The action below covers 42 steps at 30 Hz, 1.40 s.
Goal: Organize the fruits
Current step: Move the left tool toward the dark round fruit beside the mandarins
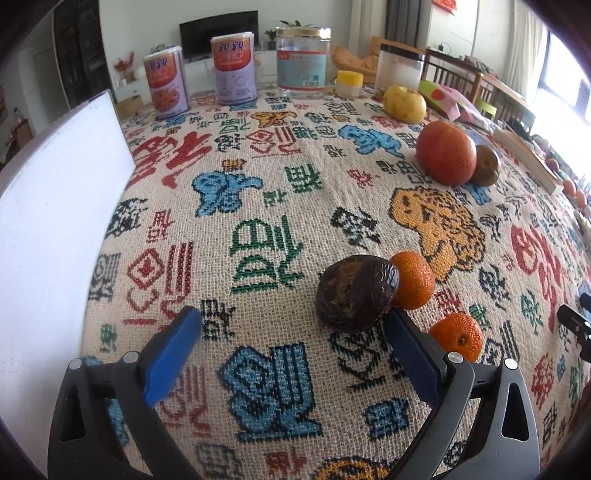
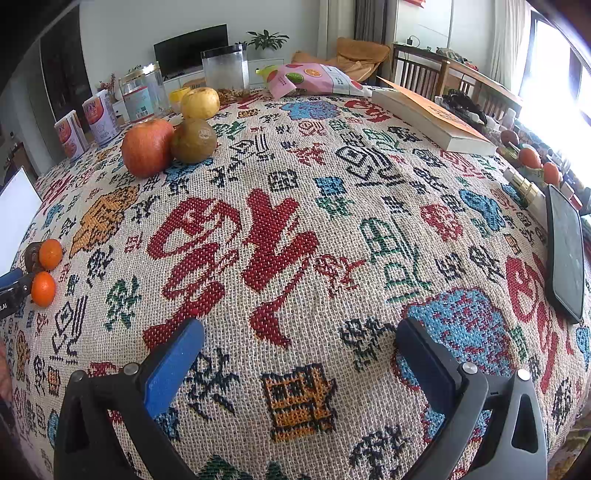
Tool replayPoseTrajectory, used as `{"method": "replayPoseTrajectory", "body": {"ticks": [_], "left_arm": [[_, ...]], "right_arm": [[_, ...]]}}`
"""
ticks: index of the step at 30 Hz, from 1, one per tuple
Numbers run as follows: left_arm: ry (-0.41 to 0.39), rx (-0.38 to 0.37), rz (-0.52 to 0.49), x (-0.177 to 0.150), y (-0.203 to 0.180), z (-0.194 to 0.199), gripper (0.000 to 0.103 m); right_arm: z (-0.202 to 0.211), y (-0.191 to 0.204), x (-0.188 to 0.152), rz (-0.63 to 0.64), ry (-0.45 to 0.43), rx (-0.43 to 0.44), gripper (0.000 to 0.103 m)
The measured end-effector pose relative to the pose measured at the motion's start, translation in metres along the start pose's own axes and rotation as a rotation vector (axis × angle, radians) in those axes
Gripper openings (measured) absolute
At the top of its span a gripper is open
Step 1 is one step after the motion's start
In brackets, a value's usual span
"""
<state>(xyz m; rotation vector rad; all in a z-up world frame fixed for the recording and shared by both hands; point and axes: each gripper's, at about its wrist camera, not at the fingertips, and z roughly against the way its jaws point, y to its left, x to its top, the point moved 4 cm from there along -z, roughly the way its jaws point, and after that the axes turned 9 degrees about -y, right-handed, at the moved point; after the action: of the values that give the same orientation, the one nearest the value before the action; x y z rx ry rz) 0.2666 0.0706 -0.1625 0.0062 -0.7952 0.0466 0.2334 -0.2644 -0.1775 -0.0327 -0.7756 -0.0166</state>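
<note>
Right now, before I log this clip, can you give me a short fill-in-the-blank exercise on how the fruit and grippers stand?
1. The left gripper has its jaws ____.
2. The dark wrinkled fruit touches the ____ tangerine.
3. The red apple rests against a ____ fruit.
4. Between the right gripper fingers lies only the ____.

Missing words: open; upper; brown; tablecloth

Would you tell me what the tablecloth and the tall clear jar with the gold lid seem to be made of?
The patterned tablecloth looks like coarse woven fabric, matte, with visible stitch grid. The tall clear jar appears to be glass or clear plastic, glossy and see-through; its gold lid looks metallic.
</note>
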Motion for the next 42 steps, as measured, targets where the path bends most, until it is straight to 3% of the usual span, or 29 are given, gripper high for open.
{"method": "replayPoseTrajectory", "body": {"ticks": [42], "left_arm": [[0.006,0.019,0.003,0.0041,0.0004,-0.0073,0.102]], "right_arm": [[0.0004,0.0003,-0.0001,0.0,0.001,0.003,0.103]]}}
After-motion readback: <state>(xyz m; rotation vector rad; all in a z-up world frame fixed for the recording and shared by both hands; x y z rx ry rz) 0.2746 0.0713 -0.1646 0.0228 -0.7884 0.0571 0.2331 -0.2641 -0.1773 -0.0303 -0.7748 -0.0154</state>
